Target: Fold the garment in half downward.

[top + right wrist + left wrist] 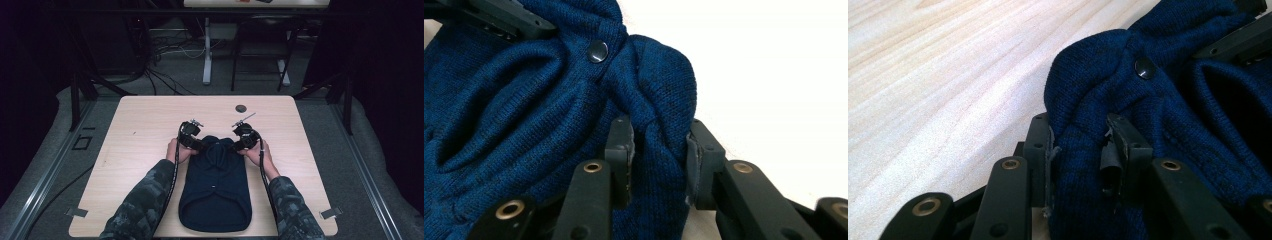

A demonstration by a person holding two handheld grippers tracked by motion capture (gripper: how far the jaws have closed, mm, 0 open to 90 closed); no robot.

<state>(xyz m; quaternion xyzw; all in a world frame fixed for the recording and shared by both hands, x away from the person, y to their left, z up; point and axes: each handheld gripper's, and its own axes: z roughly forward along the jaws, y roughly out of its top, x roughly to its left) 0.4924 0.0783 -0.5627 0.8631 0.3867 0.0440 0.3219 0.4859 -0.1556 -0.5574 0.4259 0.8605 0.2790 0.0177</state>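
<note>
hidden: garment's (pixel 216 192) top edge bunched between grippers | count: one navy knit garment, two snaps | left gripper (pixel 1080 150): clamped on garment | right gripper (pixel 659 150): clamped on garment

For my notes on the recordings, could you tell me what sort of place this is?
Probably a lab or workshop rigged for recording. A bare wooden table stands inside a dark metal frame, with loose cables across the grey floor behind, and a person works a navy knit garment with handheld tongs.
</note>
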